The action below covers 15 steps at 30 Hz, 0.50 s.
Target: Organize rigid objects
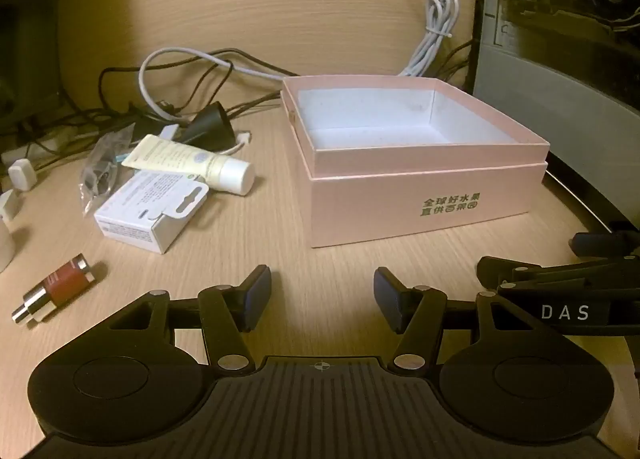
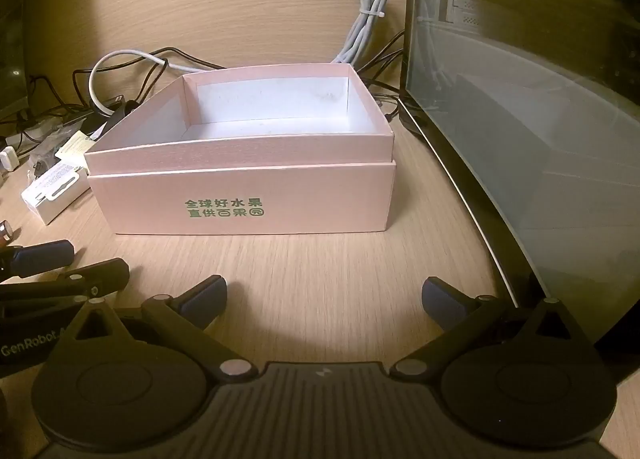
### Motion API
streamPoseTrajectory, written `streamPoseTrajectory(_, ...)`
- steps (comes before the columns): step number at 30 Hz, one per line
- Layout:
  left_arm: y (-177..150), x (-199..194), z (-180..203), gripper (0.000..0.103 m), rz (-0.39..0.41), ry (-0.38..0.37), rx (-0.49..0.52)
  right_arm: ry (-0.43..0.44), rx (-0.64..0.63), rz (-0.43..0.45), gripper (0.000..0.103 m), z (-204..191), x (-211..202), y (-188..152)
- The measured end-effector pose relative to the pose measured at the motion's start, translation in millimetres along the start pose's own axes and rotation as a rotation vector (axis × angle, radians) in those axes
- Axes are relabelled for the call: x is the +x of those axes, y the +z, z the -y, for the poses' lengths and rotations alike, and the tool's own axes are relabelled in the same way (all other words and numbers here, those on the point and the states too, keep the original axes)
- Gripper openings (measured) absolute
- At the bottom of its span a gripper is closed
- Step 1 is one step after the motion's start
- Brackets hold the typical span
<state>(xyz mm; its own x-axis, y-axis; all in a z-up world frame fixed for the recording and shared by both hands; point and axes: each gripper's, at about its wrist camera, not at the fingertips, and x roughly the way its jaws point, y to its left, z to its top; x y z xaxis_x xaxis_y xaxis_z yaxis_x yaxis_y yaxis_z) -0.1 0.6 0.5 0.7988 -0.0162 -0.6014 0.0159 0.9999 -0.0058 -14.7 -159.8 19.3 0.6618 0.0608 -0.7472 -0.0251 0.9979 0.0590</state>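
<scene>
An open pink box with a white inside and green lettering stands on the wooden desk, empty; the right wrist view shows the same pink box straight ahead. Left of it lie a cream tube with a white cap, a small white carton, a clear plastic bag with dark parts, and a red and silver cylinder. My left gripper hovers open over bare desk in front of the box. My right gripper is open too, wider, with nothing between its fingers.
Tangled black and white cables and a bundled white cord lie behind the box. A computer case with a glass side stands close on the right. White plugs sit at the far left edge.
</scene>
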Motion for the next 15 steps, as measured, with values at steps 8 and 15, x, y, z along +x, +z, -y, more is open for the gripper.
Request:
streamPoseTrajectory(8, 1.1, -0.7, 2.0, 0.063, -0.003, 0.005, 0.008, 0.000, 0.000, 0.000, 0.103, -0.4, 0.0, -0.1)
streamPoseTrajectory(15, -1.3, -1.2, 0.2, 0.063, -0.004, -0.004, 0.009, 0.000, 0.000, 0.000, 0.103, -0.9, 0.1, -0.3)
